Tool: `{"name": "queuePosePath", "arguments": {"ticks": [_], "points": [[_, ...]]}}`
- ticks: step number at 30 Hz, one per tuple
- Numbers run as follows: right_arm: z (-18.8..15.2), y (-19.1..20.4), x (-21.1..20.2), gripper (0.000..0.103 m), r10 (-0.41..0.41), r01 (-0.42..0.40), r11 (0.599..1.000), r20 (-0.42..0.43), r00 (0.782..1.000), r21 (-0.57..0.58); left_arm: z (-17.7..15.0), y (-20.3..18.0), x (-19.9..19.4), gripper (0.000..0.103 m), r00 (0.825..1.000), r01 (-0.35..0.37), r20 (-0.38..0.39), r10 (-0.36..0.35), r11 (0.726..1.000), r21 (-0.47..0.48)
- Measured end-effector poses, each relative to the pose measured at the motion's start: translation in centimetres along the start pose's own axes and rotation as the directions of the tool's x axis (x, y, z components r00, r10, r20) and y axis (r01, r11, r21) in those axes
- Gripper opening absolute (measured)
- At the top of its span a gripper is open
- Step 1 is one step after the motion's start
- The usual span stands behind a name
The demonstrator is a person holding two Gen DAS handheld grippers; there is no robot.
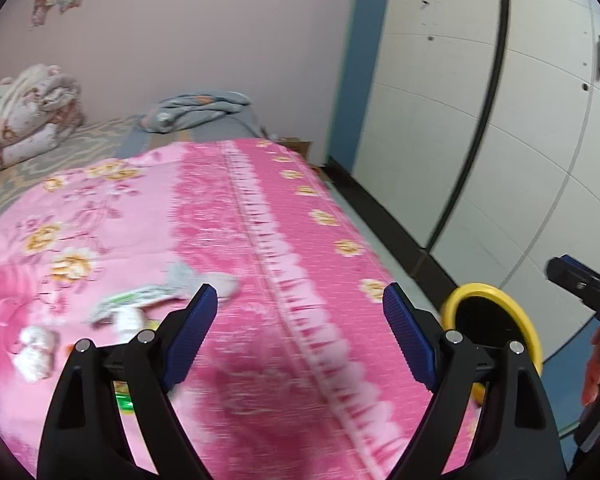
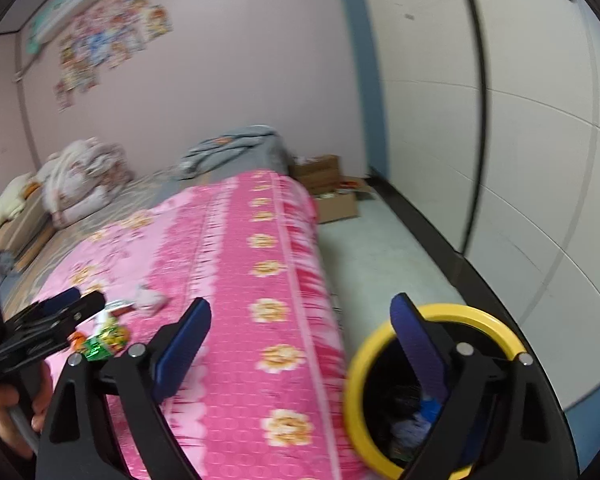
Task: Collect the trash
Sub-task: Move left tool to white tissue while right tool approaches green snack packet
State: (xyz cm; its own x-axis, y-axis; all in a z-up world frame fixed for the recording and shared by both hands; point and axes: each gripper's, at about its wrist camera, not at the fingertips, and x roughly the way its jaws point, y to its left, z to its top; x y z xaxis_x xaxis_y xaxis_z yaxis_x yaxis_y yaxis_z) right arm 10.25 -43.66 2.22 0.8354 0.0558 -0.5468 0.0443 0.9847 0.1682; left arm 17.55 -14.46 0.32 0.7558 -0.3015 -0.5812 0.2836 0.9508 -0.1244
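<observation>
Trash lies on the pink flowered blanket [image 1: 300, 208]: crumpled white tissue [image 1: 36, 350], a green-and-white wrapper [image 1: 136, 300], a grey-white tissue [image 1: 204, 278] and a shiny green wrapper [image 1: 124, 400]. My left gripper [image 1: 300, 296] hovers open over the blanket, just right of this litter, with nothing between its fingers. A yellow-rimmed bin [image 2: 440, 312] with a black liner stands on the floor beside the bed; blue scraps [image 2: 416, 428] lie inside. My right gripper [image 2: 300, 306] is open and empty, its right finger over the bin's mouth. The green wrapper [image 2: 96, 350] and a tissue [image 2: 150, 298] also show here.
Folded quilts [image 1: 28, 116] and a grey blanket [image 1: 200, 110] lie at the bed's far end. Cardboard boxes [image 2: 332, 188] sit on the floor past the bed. A narrow strip of floor [image 2: 380, 248] runs between the bed and the white panelled wall [image 2: 540, 160].
</observation>
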Motion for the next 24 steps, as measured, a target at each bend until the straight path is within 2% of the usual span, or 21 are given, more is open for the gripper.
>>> {"name": "queuePosePath", "arguments": {"ticks": [6, 14, 24], "points": [[0.1, 5.2, 0.8, 0.091, 0.088, -0.088, 0.994, 0.000, 0.996, -0.060, -0.2, 6.7, -1.6, 0.081, 0.995, -0.099, 0.010, 0.100, 0.994, -0.052], [-0.5, 12.0, 2.9, 0.091, 0.168, -0.173, 0.971, -0.038, 0.985, -0.164, -1.4, 15.9, -3.7, 0.081, 0.974, -0.222, 0.002, 0.224, 0.966, -0.135], [-3.3, 20.8, 7.8, 0.095, 0.245, -0.294, 0.911, -0.195, 0.950, -0.290, -4.3, 24.1, -3.6, 0.081, 0.949, -0.316, -0.057, 0.311, 0.927, -0.200]]}}
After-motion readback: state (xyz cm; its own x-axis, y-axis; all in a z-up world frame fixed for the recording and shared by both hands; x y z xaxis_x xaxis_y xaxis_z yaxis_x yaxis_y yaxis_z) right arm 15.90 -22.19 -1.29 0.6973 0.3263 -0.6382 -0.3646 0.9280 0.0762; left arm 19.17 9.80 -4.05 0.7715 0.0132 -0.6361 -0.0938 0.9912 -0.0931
